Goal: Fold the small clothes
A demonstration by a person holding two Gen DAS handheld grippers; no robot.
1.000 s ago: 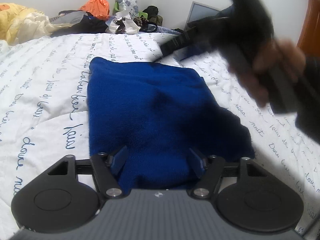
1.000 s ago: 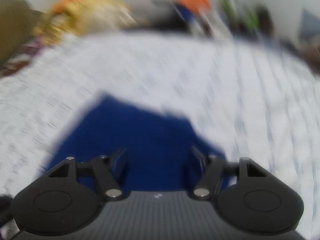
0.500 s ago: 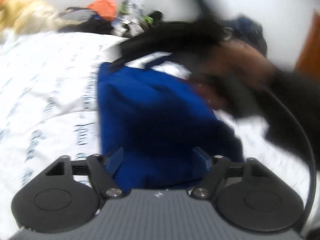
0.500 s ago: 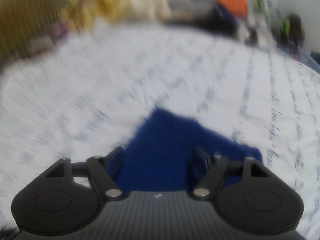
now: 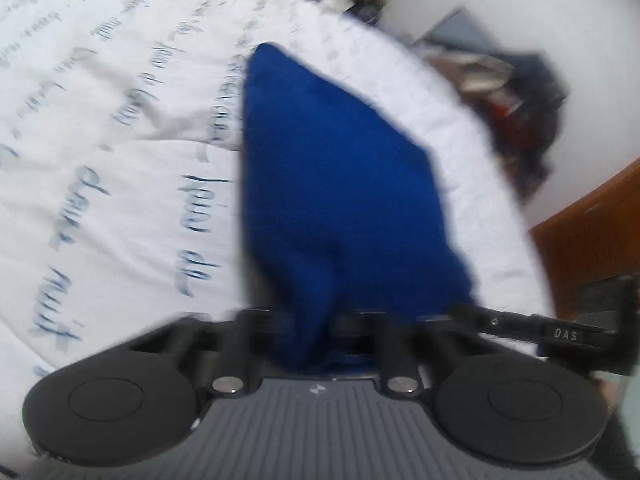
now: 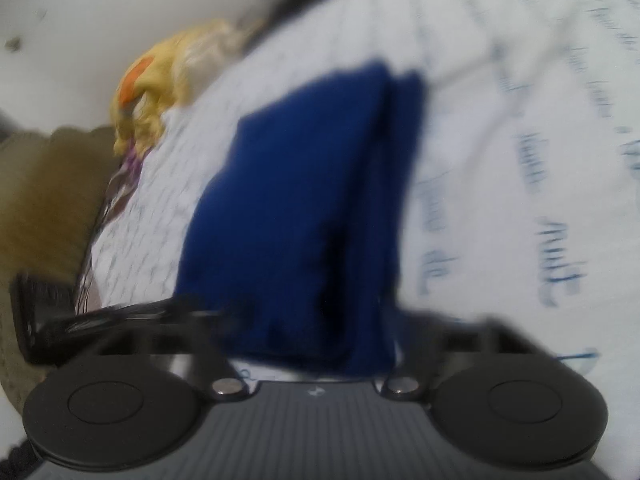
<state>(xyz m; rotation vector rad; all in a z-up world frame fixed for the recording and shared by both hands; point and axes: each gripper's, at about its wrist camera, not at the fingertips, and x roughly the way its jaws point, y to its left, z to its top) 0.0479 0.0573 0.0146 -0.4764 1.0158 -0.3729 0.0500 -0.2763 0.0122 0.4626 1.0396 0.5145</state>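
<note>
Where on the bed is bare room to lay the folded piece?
Bare bedspread lies left of the blue garment in the left wrist view, with a narrower strip on its right. The far edge is crowded with piled clothes.

bed: white script-print cover | wall: white | furniture: brown wood, perhaps door

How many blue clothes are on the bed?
1. The blue cloth lies on the white bedsheet with writing on it, its near edge bunched up by the tools. Others may be hidden in the blurry pile beyond the bed.
</note>
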